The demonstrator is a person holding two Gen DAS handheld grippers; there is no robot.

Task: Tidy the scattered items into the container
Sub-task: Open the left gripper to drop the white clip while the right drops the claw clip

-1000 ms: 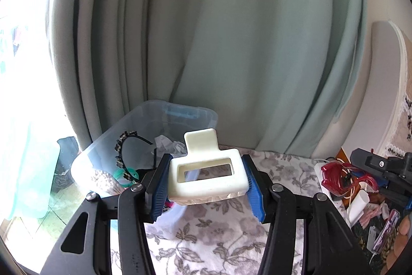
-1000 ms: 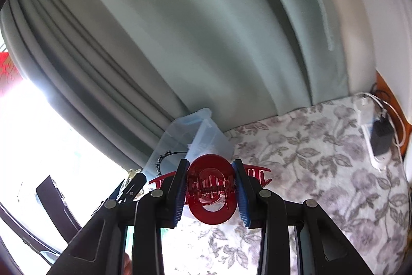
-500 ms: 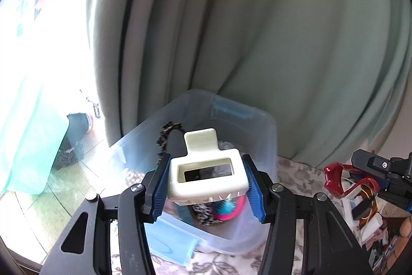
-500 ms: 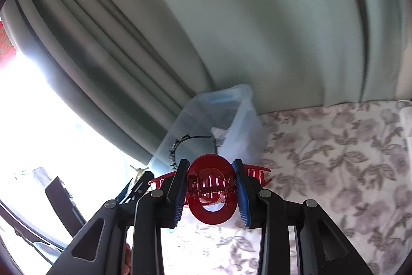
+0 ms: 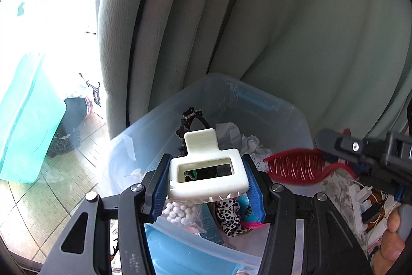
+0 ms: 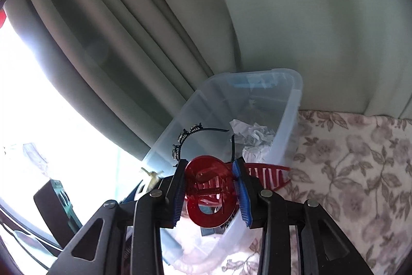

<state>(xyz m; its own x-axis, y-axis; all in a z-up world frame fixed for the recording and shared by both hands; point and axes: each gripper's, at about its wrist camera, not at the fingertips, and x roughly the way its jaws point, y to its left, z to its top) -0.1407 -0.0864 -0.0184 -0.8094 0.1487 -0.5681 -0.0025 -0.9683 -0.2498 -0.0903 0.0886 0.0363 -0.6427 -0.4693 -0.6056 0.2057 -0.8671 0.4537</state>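
Clear plastic bin (image 5: pixel 296 115) already holds a headband, scrunchies, crumpled paper | your left claw (image 5: pixel 207 178) clamps a cream clip (image 5: pixel 208 173) above it | right claw (image 6: pixel 209 187) clamps a red hair claw clip (image 6: pixel 209 193) at the rim | both drops remain; clutter beyond.

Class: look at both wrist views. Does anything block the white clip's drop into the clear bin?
Nothing visible blocks it. The left gripper holds the white clip over the open, lidless bin. Below lie only items already inside it, like the headband.
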